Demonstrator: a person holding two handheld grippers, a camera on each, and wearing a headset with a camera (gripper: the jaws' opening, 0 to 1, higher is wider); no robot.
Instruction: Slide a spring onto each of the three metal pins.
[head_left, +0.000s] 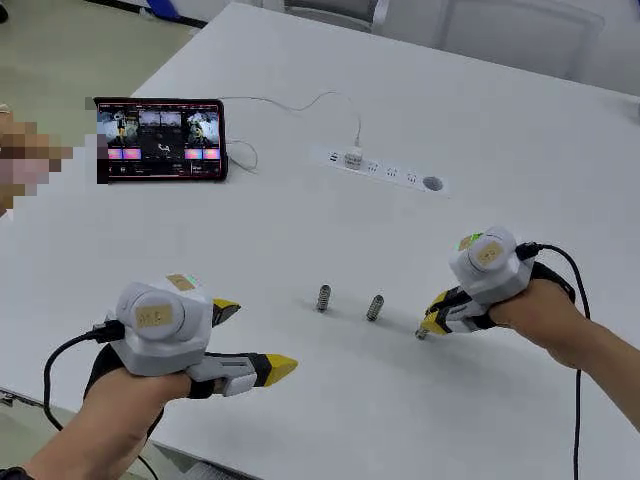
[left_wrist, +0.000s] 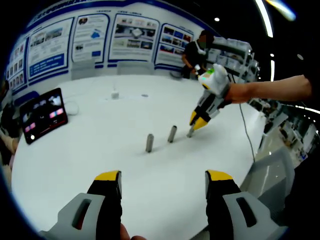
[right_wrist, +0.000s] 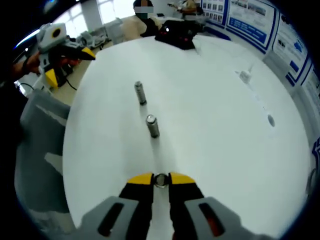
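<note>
Your right gripper (head_left: 432, 325) pinches a spring (right_wrist: 160, 180) on the table (head_left: 300, 230). Two sprung pins (head_left: 324, 297) stand just left. Your left gripper's (head_left: 256, 335) jaws are spread. A tablet (head_left: 160, 138) and a power strip (head_left: 385, 170) lie far off.

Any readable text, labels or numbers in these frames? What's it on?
No text is legible.
Tablet screen: tiles too small.
Wall posters: print blurred.
Tan sticker on left tongs: marks too faint.
Tan sticker on right tongs: same.
Power strip: no lettering visible.
Metal part held in right tongs: no marking.
</note>
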